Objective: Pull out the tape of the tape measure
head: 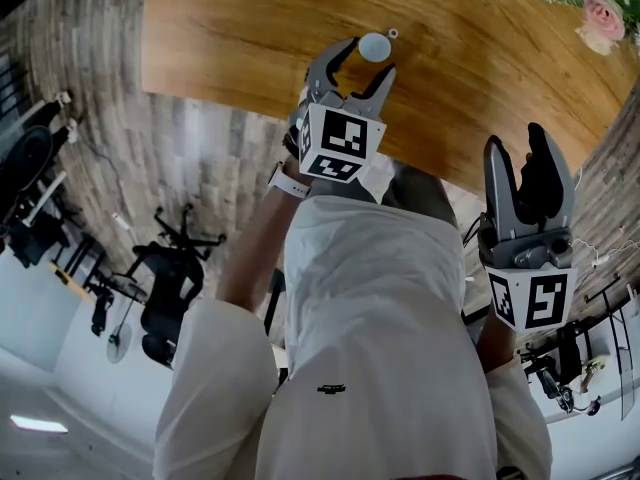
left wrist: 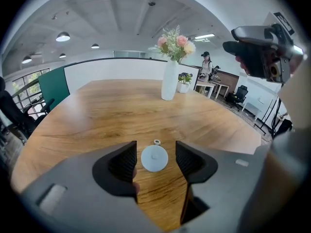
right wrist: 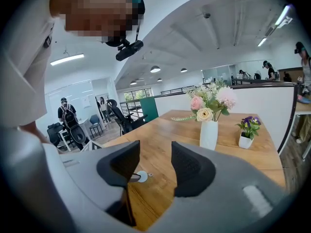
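Observation:
A small round pale-blue tape measure (head: 374,46) with a little ring tab lies flat on the wooden table (head: 240,38). My left gripper (head: 366,58) is open and hovers just short of it. In the left gripper view the tape measure (left wrist: 154,158) sits between the two dark fingers, with a gap on each side. My right gripper (head: 534,163) is open and held back off the table's near edge, by the person's right side. In the right gripper view the tape measure (right wrist: 141,176) shows small, far off to the left, partly behind the left finger (right wrist: 121,165).
A white vase of flowers (left wrist: 170,76) and a small potted plant (left wrist: 184,81) stand at the table's far side, also seen as the vase (right wrist: 209,130) and the pot (right wrist: 248,134). Office chairs (head: 165,268) and stands sit on the floor left of the table.

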A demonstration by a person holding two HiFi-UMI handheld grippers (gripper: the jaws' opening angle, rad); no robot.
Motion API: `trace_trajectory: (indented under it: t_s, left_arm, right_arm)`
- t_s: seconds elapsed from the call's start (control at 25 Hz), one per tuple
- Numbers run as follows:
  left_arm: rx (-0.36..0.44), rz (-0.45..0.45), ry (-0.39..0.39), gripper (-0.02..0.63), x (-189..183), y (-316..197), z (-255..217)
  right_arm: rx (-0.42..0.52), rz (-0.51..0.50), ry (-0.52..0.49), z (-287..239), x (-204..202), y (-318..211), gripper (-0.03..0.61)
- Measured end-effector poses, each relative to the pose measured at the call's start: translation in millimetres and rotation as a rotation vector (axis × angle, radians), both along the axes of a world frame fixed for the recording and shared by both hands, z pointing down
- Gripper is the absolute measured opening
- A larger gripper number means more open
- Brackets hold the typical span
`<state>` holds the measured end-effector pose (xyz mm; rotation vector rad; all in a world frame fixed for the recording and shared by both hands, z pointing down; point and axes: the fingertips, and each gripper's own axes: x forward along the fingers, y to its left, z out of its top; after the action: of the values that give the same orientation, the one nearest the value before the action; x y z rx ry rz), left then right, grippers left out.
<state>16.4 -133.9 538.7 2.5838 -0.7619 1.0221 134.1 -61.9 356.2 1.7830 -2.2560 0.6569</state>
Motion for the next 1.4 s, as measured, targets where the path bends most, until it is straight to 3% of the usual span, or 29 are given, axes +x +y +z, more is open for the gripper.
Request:
trace_trajectory:
  t_s: [0.48, 0.76, 1.4]
  left_arm:
    - [-0.056, -0.013, -0.065, 0.272, 6, -8, 40]
    - [-0.037, -0.042, -0.09, 0.244, 8, -11, 45]
    - [-0.067, -0.078, -0.013, 0.236, 3, -12, 25]
  right_arm:
    - [-0.026, 0.021, -0.035, 10, 4, 4, 0.206]
    - [-0.022, 0.029, -0.043, 10, 7, 7, 0.206]
    - [0.028, 0.021, -0.031, -8, -4, 9, 0.206]
